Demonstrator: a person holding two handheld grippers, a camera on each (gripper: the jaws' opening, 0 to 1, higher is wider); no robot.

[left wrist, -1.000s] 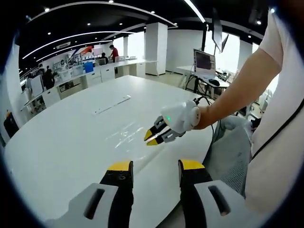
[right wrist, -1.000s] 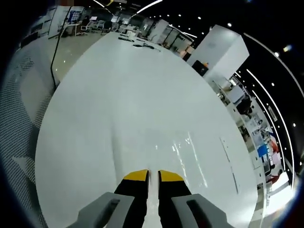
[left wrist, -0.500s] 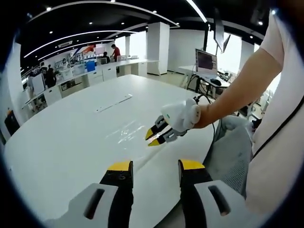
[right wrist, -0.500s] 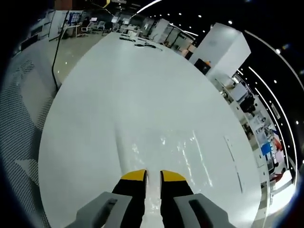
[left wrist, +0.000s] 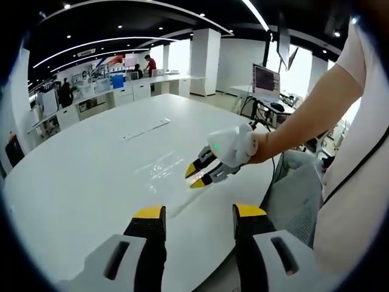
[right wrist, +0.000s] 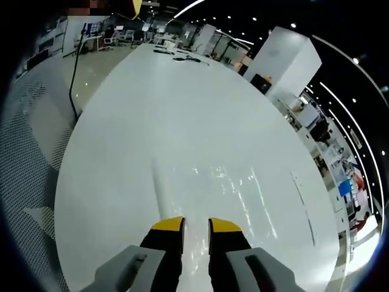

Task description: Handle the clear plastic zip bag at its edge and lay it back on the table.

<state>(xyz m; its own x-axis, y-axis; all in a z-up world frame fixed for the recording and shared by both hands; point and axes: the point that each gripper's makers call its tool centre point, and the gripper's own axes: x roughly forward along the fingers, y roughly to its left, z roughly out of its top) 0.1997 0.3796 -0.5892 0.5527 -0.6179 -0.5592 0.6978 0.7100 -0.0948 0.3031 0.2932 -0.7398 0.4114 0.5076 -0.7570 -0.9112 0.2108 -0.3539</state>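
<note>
Clear zip bag (right wrist: 243,188) flat on table (left wrist: 79,176); right claw (right wrist: 196,224) parted above its edge; left claw (left wrist: 197,212) spread.

No text, label, brand, number or sign can be read in either view; the monitor (left wrist: 263,79) on the far desk shows a lit screen in the left gripper view, but its content is too small and blurred to make out; the blue box (left wrist: 117,81) on the distant counter bears no legible marking; the white strip (left wrist: 144,129) lying toward the far edge of the table (left wrist: 73,176) carries no marks that can be made out; the table in the right gripper view (right wrist: 182,109) shows no lettering.
</note>
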